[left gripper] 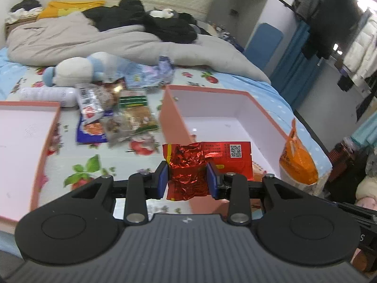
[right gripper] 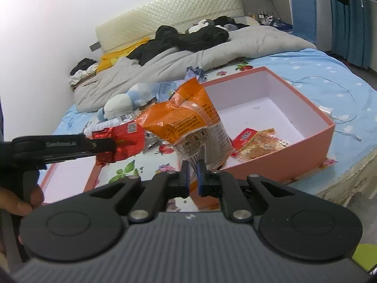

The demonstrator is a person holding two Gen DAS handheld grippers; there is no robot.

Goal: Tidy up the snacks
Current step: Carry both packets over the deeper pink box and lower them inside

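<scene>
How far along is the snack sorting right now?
Done: one snack packet lies in the pink box. In hand: the left gripper grips a red foil packet, the right gripper an orange snack bag. Left: a pile of packets on the bed sheet.

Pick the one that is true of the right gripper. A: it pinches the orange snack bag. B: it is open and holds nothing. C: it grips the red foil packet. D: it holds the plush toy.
A: the right gripper has its jaws closed on the bottom edge of the orange snack bag, while the red foil packet sits in the left gripper.
</scene>
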